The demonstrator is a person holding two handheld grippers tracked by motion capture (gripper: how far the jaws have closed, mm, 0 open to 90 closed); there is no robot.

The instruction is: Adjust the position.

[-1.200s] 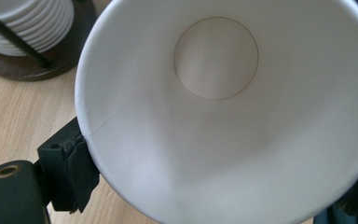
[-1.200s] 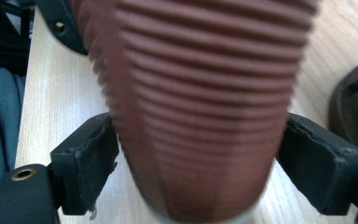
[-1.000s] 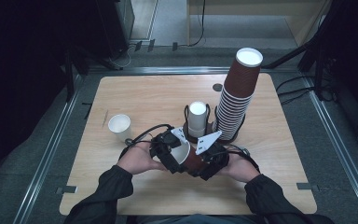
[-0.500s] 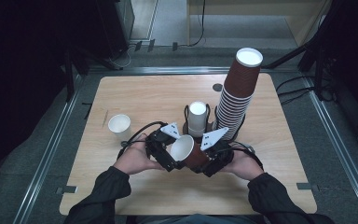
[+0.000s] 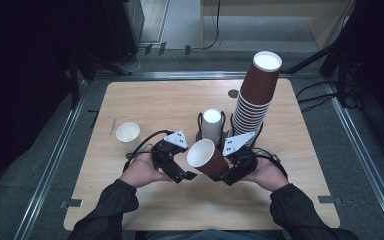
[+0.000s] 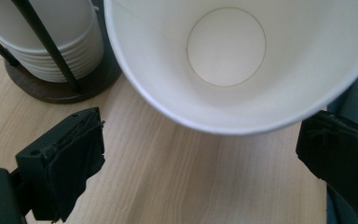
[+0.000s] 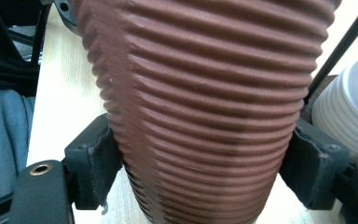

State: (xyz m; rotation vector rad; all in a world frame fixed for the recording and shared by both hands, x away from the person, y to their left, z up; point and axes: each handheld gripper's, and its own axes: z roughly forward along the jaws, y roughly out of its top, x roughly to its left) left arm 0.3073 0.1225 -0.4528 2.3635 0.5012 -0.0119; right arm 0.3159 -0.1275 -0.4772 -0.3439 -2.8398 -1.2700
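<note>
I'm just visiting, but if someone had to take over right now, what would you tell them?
Right hand-held gripper: shut on the brown ribbed cup, held tilted above the table, mouth toward the left hand-held gripper.
Left hand-held gripper: jaws just opened, wide apart, nothing between them, just short of the cup's rim.
Tall brown cup stack stands at the back right; white cup stack in its wire holder beside it; a lone white cup stands upright at the left.
Done: one brown cup taken in hand.
Left: probably set it down upright on bare table.
</note>
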